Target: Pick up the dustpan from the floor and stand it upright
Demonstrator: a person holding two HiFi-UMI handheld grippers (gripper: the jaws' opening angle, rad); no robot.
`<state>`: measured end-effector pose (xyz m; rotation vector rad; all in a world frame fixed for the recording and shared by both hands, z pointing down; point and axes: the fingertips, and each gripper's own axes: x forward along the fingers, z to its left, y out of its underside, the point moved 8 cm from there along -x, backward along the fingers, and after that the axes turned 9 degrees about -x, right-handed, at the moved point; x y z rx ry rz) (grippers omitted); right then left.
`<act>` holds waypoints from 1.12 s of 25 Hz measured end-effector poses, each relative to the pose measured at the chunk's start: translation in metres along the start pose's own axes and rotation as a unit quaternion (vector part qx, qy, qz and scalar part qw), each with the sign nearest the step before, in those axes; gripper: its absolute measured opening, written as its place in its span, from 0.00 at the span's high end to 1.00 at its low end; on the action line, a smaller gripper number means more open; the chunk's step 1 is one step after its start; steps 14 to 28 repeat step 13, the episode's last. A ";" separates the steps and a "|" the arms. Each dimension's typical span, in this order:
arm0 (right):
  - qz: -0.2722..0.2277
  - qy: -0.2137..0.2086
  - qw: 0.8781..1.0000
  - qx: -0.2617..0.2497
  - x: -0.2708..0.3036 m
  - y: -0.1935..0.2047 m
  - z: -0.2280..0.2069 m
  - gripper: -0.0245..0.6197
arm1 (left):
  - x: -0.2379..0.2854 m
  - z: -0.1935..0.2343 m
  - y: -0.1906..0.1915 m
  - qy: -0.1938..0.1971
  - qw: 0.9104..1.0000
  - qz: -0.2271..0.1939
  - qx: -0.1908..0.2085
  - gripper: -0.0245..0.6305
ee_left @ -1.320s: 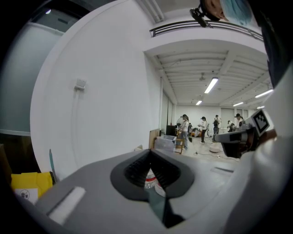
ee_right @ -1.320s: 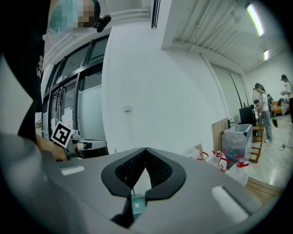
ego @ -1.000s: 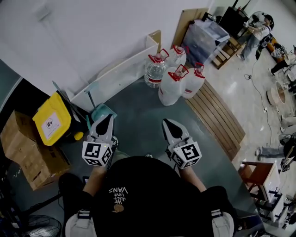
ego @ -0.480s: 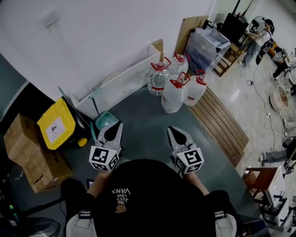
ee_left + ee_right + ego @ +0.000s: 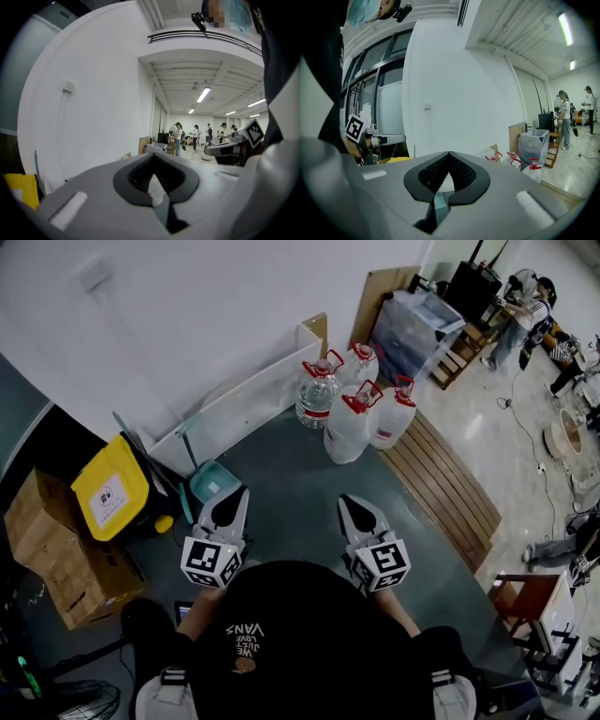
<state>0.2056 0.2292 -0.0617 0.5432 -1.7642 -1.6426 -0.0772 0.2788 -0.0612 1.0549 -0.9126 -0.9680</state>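
White wall [image 5: 187, 324] ahead of both grippers, grey-green floor [image 5: 291, 474] below them. Cardboard box [image 5: 56, 549] well off to the left of the left gripper [image 5: 238, 493]. Yellow bin [image 5: 111, 491] sits between the box and that gripper. Water jugs [image 5: 349, 427] are clustered ahead of the right gripper [image 5: 349, 502], well apart from it. Teal dustpan [image 5: 208, 480] is on the floor just ahead-left of the left gripper's tip, handle toward the wall, ungripped. Both grippers: jaws fully together, nothing between them.

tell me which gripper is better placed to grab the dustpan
Left. In the head view the left gripper is right next to the teal dustpan by the yellow bin; the right gripper is well off to the other side. Both are shut and empty, so the left must open first.
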 end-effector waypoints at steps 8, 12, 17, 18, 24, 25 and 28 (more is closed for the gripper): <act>-0.001 0.001 1.000 0.007 0.004 0.000 0.000 0.96 | -0.003 0.006 0.001 -0.012 1.000 0.000 -0.010 0.88; -0.003 0.002 1.000 0.006 0.010 -0.001 0.001 0.96 | -0.003 0.012 0.001 -0.016 1.000 -0.001 -0.011 0.88; -0.004 0.002 1.000 0.006 0.011 -0.001 0.001 0.96 | -0.002 0.014 0.001 -0.016 1.000 -0.002 -0.011 0.88; -0.004 0.002 1.000 0.006 0.011 -0.001 0.001 0.96 | -0.002 0.014 0.001 -0.016 1.000 -0.002 -0.011 0.88; -0.004 0.002 1.000 0.006 0.011 -0.001 0.001 0.96 | -0.002 0.014 0.001 -0.016 1.000 -0.002 -0.011 0.88; -0.004 0.002 1.000 0.006 0.011 -0.001 0.001 0.96 | -0.002 0.014 0.001 -0.016 1.000 -0.002 -0.011 0.88; -0.004 0.002 1.000 0.006 0.011 -0.001 0.001 0.96 | -0.002 0.014 0.001 -0.016 1.000 -0.002 -0.011 0.88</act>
